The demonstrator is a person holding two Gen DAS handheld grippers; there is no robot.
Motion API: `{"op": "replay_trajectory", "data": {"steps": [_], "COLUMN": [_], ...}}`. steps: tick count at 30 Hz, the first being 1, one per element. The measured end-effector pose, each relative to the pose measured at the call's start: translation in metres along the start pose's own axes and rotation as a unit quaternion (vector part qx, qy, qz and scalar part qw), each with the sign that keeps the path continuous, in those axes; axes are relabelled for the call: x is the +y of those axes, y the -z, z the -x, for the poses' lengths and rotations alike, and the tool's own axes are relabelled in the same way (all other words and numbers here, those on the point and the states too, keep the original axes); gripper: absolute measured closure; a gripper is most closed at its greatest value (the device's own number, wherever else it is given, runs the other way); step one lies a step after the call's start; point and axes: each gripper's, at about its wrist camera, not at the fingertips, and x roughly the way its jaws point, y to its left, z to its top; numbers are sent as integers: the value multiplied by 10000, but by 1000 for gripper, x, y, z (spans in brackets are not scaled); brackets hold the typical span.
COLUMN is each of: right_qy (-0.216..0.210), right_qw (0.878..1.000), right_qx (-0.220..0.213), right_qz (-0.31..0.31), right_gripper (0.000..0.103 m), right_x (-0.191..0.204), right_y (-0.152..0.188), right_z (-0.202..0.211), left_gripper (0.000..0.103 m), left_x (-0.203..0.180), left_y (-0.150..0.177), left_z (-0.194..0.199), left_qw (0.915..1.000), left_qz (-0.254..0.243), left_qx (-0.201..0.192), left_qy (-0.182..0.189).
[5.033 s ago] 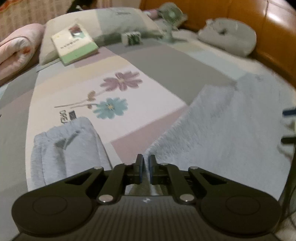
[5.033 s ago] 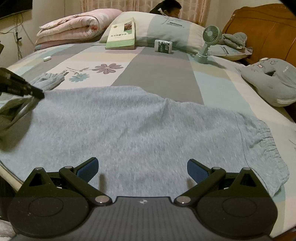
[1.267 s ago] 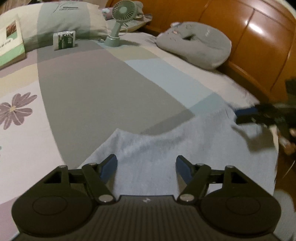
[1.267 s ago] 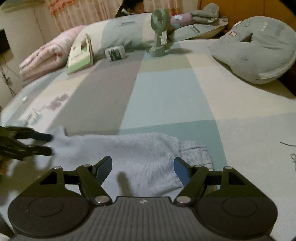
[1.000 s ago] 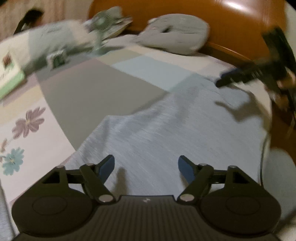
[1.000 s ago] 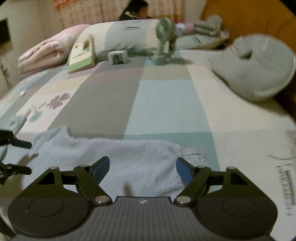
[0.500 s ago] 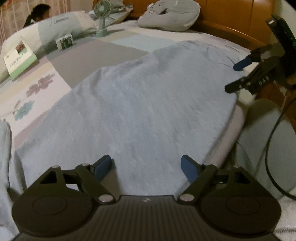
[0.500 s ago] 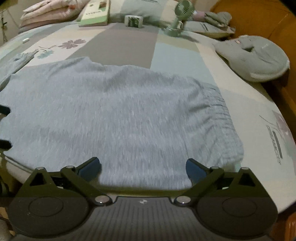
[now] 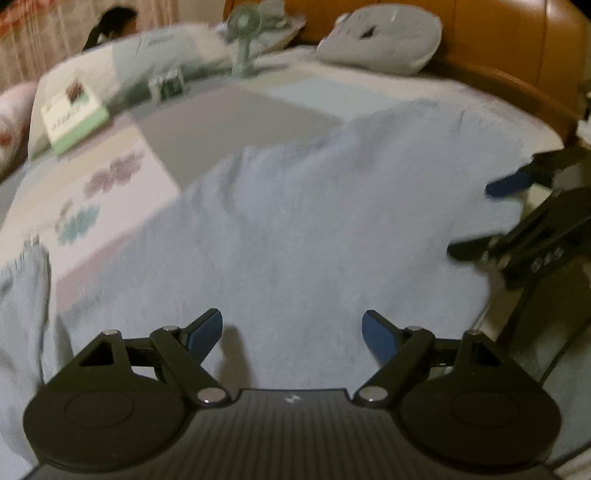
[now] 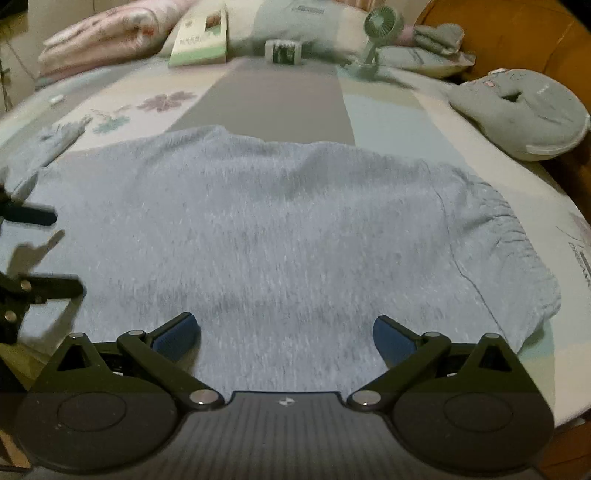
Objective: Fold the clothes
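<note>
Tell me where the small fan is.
In the right wrist view the fan stands at the bed's far end, right of the small box, before the pillows.

My left gripper [image 9: 291, 330] hangs over the near edge of the light blue garment [image 9: 314, 229], its 2 blue-padded jaws spread wide with only flat cloth below them. Off to my right, my right gripper [image 9: 476, 221] reaches in over the garment's far end, jaws apart. Ahead lie the patchwork bedsheet [image 9: 236, 122], a green book [image 9: 72, 118], a small fan [image 9: 243, 40] and a grey cushion [image 9: 384, 37].
</note>
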Motion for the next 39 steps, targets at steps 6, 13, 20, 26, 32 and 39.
{"op": "replay_trajectory", "data": {"steps": [6,13,20,26,32,39], "right_qy": [13,31,-18,-60,-71,6], "right_qw": [9993,9992,9991,9991,9975,9991], "right_qx": [-317,-299,-363,-407,-705,-415], "right_qz": [-188,-265,-204,-91,29,-36], "right_gripper": [0,0,0,0,0,0], "right_x": [0,0,-1,-3,-9,-25], "right_y": [10,7,10,10,6,1], "right_z": [1,0,1,8,29,11], "left_gripper": [14,14,14,9,9,9], "left_x": [6,10,5,11,6,2], "left_y": [28,0,-20,-3,-33,-84], "left_z": [17,21,-9,-12,-10,-44], "left_qw": [9994,9995,9988,9963,9962,9934], "left_qz": [319,254,354,783,662,1086], "left_qx": [113,136,162,222,314,202], "left_qy": [35,-155,-292,-263,-467,-310]}}
